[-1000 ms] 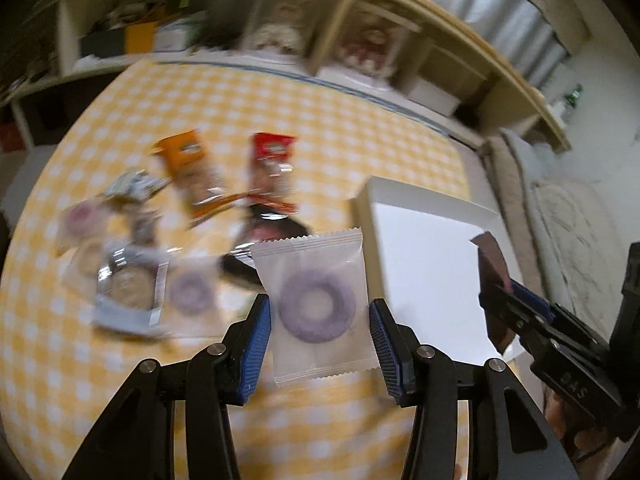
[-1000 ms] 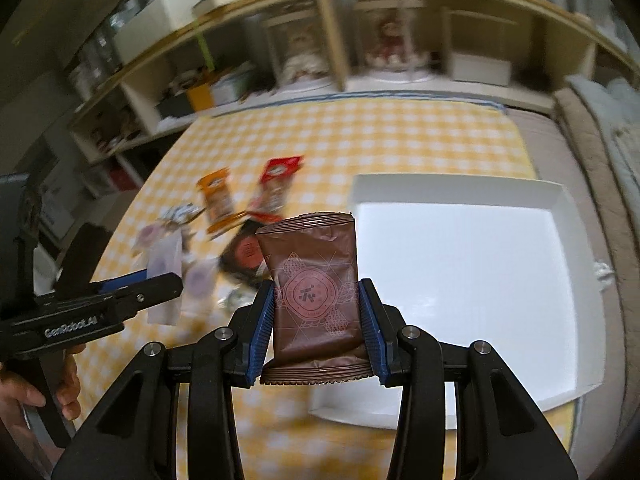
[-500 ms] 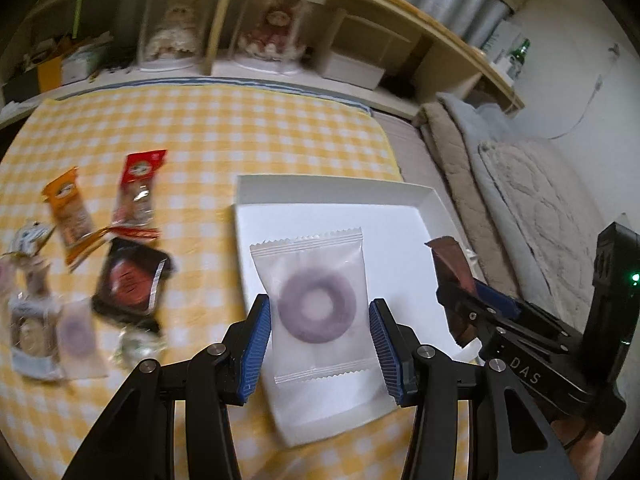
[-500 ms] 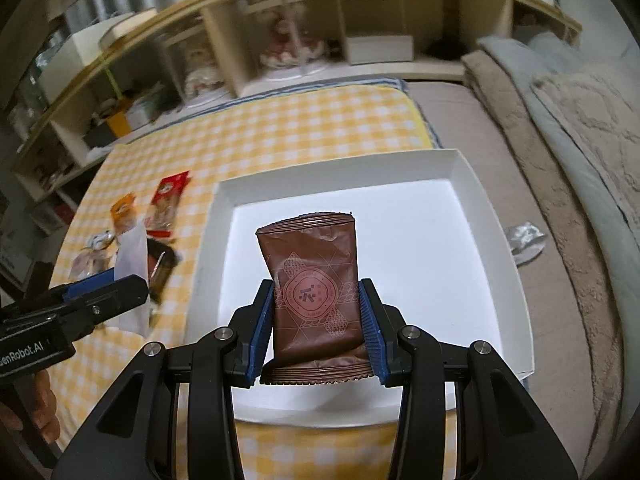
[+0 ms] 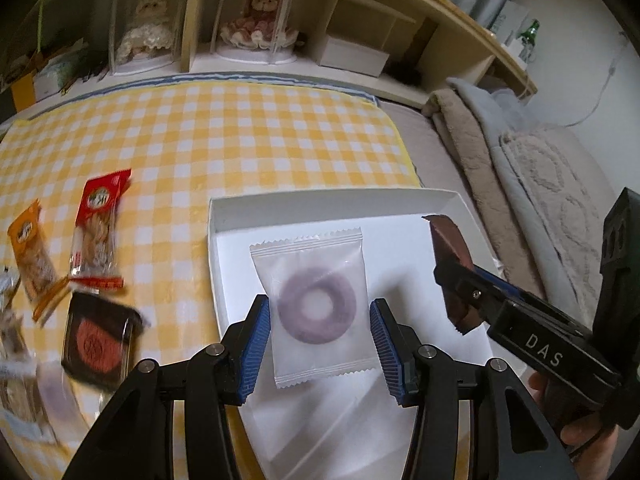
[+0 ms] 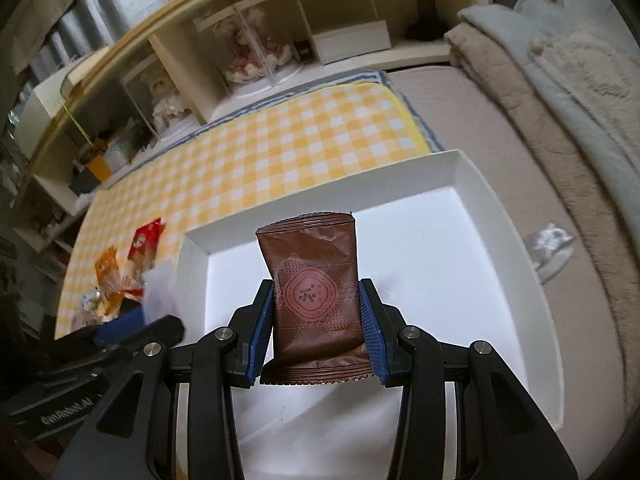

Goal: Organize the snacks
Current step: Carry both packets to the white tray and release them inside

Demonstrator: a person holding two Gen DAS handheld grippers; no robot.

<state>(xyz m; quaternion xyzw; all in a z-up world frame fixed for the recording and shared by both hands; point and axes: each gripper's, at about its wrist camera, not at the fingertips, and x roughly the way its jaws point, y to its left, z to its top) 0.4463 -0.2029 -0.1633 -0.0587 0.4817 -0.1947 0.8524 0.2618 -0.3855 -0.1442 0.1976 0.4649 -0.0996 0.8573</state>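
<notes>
My left gripper (image 5: 318, 340) is shut on a clear packet with a purple ring donut (image 5: 316, 304) and holds it above the white tray (image 5: 280, 208). My right gripper (image 6: 318, 332) is shut on a brown snack packet (image 6: 316, 284) above the same tray (image 6: 472, 176). The right gripper also shows in the left wrist view (image 5: 460, 296), at the tray's right side. The left gripper shows in the right wrist view (image 6: 132, 328), at the tray's left edge.
Loose snacks lie on the yellow checked cloth (image 5: 240, 140) left of the tray: a red packet (image 5: 98, 232), an orange packet (image 5: 32, 248), a dark packet (image 5: 98, 340). Shelves with dolls (image 5: 256, 16) stand behind. Folded blankets (image 6: 560, 60) and a crumpled wrapper (image 6: 550, 244) lie to the right.
Both grippers have moved right from over the loose snacks to over the white tray, each still holding its packet.
</notes>
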